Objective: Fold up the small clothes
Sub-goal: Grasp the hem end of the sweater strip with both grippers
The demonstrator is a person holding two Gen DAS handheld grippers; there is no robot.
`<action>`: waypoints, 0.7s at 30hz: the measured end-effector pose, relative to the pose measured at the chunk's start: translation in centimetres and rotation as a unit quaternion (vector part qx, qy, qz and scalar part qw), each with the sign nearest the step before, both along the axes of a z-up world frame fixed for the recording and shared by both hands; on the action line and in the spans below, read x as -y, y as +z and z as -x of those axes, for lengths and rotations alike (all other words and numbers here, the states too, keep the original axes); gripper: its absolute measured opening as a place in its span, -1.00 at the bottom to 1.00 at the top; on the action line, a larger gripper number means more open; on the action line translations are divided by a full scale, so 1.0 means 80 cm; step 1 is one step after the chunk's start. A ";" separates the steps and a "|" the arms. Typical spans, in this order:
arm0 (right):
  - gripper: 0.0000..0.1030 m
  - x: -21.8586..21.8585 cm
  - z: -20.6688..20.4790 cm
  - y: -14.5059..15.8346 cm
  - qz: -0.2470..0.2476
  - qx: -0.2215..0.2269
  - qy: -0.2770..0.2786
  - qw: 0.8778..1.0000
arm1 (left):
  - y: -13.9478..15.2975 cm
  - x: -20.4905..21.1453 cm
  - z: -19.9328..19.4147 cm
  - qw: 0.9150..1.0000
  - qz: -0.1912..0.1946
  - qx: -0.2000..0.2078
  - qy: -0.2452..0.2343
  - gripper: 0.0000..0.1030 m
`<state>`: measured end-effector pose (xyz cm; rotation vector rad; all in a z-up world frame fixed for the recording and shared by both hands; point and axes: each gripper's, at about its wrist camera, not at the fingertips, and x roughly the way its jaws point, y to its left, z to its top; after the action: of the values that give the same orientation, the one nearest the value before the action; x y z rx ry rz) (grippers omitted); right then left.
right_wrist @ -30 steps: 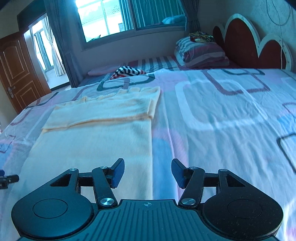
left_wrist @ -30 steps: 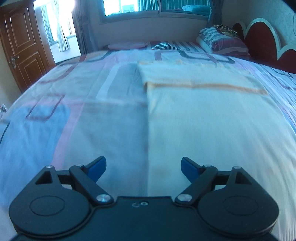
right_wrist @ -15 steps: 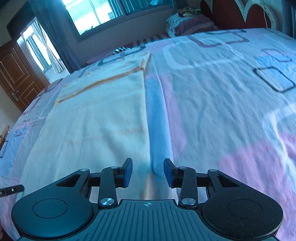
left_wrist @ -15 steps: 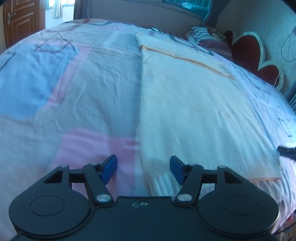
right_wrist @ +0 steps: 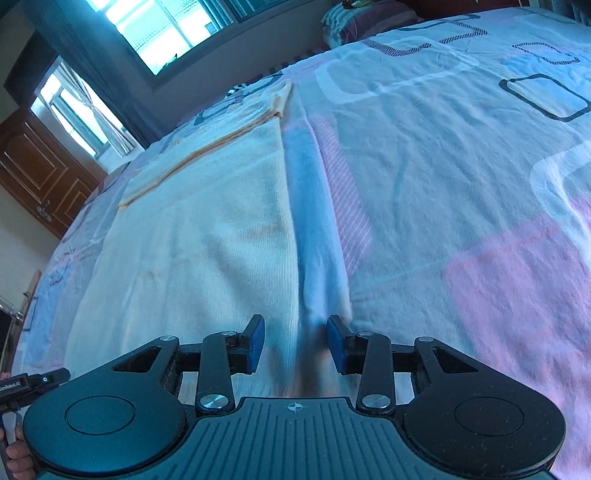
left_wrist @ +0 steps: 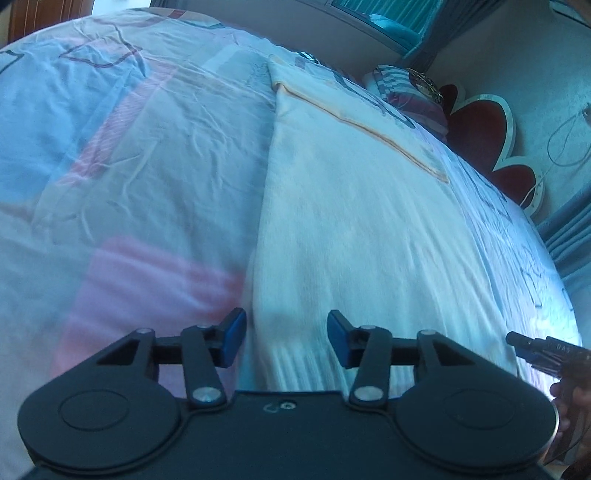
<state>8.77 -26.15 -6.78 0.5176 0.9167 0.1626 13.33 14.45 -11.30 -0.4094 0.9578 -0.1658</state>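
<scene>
A pale cream knitted garment (left_wrist: 354, 221) lies flat and long on the bed, its far end folded over along an orange seam; it also shows in the right wrist view (right_wrist: 199, 236). My left gripper (left_wrist: 286, 338) is open, low over the garment's near left corner, with the left edge between its jaws. My right gripper (right_wrist: 295, 341) is open, low over the near right corner, straddling the right edge. Neither holds cloth. The tip of the right gripper (left_wrist: 535, 350) shows at the right edge of the left wrist view.
The bed sheet (right_wrist: 461, 177) is pink, blue and white with dark outlined squares. Striped pillows (left_wrist: 410, 92) and a red scalloped headboard (left_wrist: 491, 133) are at the far end. A wooden door (right_wrist: 40, 173) and bright windows (right_wrist: 162, 29) lie beyond the bed.
Both grippers have dropped and pulled back to the garment's near hem. Both jaws have narrowed somewhat but stay open.
</scene>
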 end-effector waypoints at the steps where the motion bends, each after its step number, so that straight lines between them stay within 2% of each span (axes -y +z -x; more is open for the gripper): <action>1: -0.26 0.001 -0.004 0.000 -0.004 0.001 0.001 1.000 | -0.001 -0.001 -0.006 1.000 0.005 -0.002 -0.002 -0.12; 6: -0.29 -0.003 -0.013 -0.001 -0.026 -0.008 0.035 0.999 | -0.003 0.009 -0.010 1.000 0.007 -0.003 -0.023 -0.19; 8: -0.61 -0.011 -0.006 -0.003 -0.033 -0.013 0.055 0.998 | -0.005 0.012 -0.002 0.999 0.014 0.000 -0.033 -0.21; 10: -0.66 -0.017 0.003 -0.007 -0.039 -0.015 0.070 0.997 | -0.007 0.011 0.006 0.999 0.020 0.007 -0.034 -0.27; 13: -0.75 -0.017 0.010 -0.012 -0.057 -0.015 0.069 0.996 | -0.013 0.001 0.007 0.999 0.032 0.006 -0.016 -0.58; 14: -0.93 -0.014 0.009 -0.013 -0.066 -0.017 0.065 0.996 | -0.014 -0.003 0.006 0.999 0.035 0.003 -0.010 -0.67; 15: -0.93 -0.012 0.008 -0.013 -0.072 -0.019 0.064 0.995 | -0.015 -0.006 0.004 0.999 0.033 -0.002 -0.005 -0.82; 21: -0.93 -0.010 0.000 -0.003 -0.073 -0.014 0.075 0.994 | -0.005 0.008 0.005 1.000 0.003 0.005 -0.004 -0.94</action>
<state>8.77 -25.32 -7.06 0.5873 0.9761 0.3615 12.96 13.79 -11.67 -0.4105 0.9501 -0.1778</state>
